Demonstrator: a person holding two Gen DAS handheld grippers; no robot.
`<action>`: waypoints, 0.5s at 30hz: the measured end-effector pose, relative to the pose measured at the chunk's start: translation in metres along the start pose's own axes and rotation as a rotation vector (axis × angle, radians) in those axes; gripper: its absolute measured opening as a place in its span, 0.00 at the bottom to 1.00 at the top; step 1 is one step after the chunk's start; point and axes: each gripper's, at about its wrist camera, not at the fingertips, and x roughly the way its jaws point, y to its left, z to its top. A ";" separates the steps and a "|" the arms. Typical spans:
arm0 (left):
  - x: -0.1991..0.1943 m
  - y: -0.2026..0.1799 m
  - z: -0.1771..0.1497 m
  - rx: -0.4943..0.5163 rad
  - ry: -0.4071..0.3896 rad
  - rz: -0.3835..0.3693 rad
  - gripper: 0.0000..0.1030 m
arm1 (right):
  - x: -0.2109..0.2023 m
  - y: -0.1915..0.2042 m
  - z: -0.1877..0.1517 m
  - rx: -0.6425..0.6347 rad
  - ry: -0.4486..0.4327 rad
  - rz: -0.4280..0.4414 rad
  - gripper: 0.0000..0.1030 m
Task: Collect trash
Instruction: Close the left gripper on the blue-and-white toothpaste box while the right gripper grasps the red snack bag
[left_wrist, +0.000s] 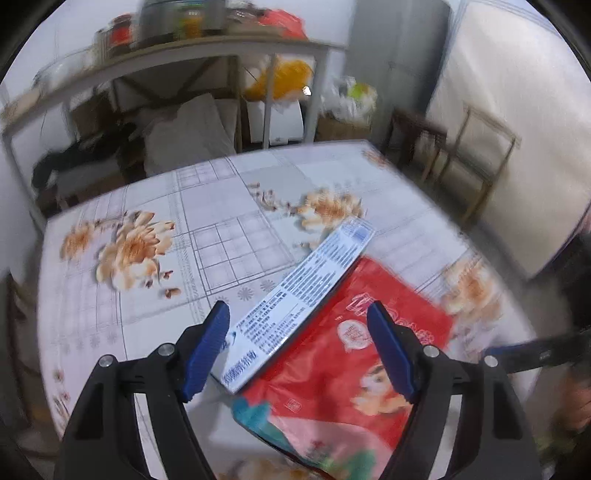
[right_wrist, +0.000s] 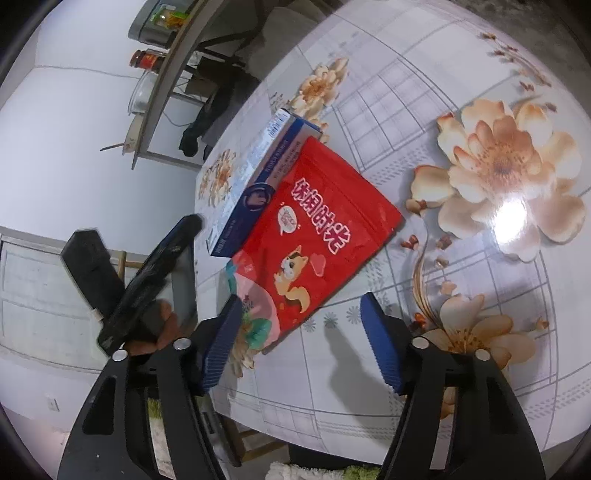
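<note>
Tabletop (left_wrist: 147, 206) pouch (left_wrist: 332, 369) between left tongs (left_wrist: 295, 350)

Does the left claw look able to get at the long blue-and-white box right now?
Probably yes. The left claw is open right over the box, whose near end lies uncovered between its fingers; the red snack pouch only leans along one side.

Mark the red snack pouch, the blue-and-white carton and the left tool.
red snack pouch (right_wrist: 317, 229): right wrist view, middle of its printed front.
blue-and-white carton (left_wrist: 306, 291): left wrist view, text-covered top face.
left tool (left_wrist: 299, 325): left wrist view, midway between its open blue fingertips.
</note>
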 end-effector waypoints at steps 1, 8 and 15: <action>0.007 -0.002 -0.001 0.019 0.020 0.019 0.72 | 0.000 -0.001 0.000 0.003 0.002 0.002 0.57; 0.041 0.007 -0.004 0.018 0.119 0.073 0.54 | 0.005 -0.004 -0.003 0.003 0.017 0.006 0.48; 0.042 0.012 -0.020 -0.136 0.225 -0.095 0.35 | 0.008 -0.007 -0.002 -0.007 0.020 -0.001 0.44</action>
